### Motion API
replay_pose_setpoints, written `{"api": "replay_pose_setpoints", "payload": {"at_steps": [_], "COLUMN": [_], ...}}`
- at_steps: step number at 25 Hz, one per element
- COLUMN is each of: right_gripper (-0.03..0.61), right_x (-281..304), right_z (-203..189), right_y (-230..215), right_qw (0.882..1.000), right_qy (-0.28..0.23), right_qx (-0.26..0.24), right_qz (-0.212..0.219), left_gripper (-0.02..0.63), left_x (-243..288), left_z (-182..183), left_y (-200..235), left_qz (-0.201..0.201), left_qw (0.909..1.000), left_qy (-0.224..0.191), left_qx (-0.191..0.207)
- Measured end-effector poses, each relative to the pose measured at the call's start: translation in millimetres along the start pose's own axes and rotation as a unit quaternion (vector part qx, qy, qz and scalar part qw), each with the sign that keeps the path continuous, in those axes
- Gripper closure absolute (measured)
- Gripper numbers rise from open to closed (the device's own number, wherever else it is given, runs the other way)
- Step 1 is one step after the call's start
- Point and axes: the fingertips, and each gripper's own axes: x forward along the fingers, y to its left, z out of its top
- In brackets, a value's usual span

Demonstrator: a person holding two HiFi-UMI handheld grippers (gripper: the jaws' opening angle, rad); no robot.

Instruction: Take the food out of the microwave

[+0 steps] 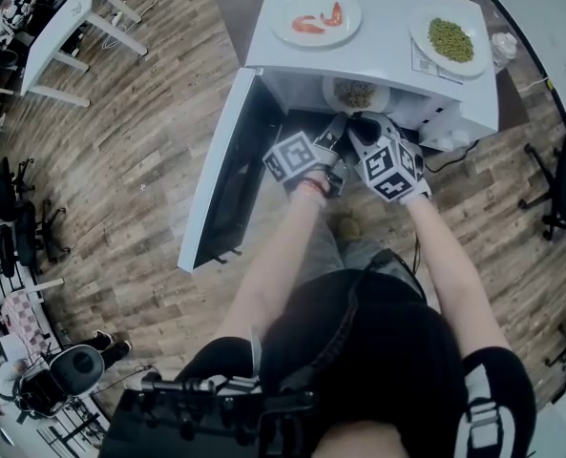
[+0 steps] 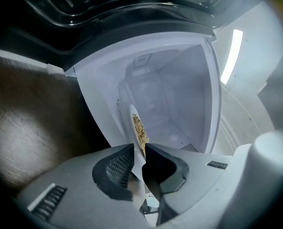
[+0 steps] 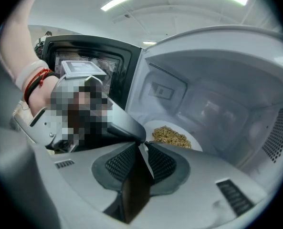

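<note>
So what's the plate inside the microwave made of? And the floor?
The plate looks like glazed ceramic, or maybe melamine. It is plain white and smooth with a thin rim, and the look alone can't settle which. The floor looks like wood or wood-print laminate, with brown planks, grain lines and a dull sheen.

The head view looks steeply down from above the open microwave point(image 1: 387, 41). Both gripper views sit close at its mouth, facing inward, and share the plate of food point(image 3: 172, 136) inside.
</note>
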Motion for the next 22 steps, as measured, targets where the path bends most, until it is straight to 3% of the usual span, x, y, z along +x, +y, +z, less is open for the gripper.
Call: {"api": "replay_pose_setpoints", "payload": {"at_steps": [6,12,17,22], "right_gripper": [0.489,0.489,0.489,0.489], "right_x": [-2.5,-23.5,-28.4,-25.6], "right_z": [-3.6,-13.6,-26.1,-34.0], "right_y": [-1.8,-9.7,-13.1,-5.2], "right_qw": [1.000,0.991,0.975,0.945], "right_qy": [-0.008,-0.026,-0.023,-0.017], "right_qx": [0.022,0.118,0.210,0.323], "right_qz": [-0.004,-0.053,-0.070,-0.045], "left_gripper": [0.580,0.584,0.589,0.591], "left_x": [2.0,-3.9,-9.2,-14.2], "left_z": [-3.3,-1.7,-0.2,-3.8], "left_y": [-3.9,-6.6,-7.5,-8.7], "left_qz": [0.002,-0.002,-0.010,-0.012], "left_qw": [0.9999,1.0000,0.9997,0.9994], "left_qy": [0.012,0.000,-0.012,-0.017], "left_qx": [0.004,-0.002,-0.019,-0.026]}}
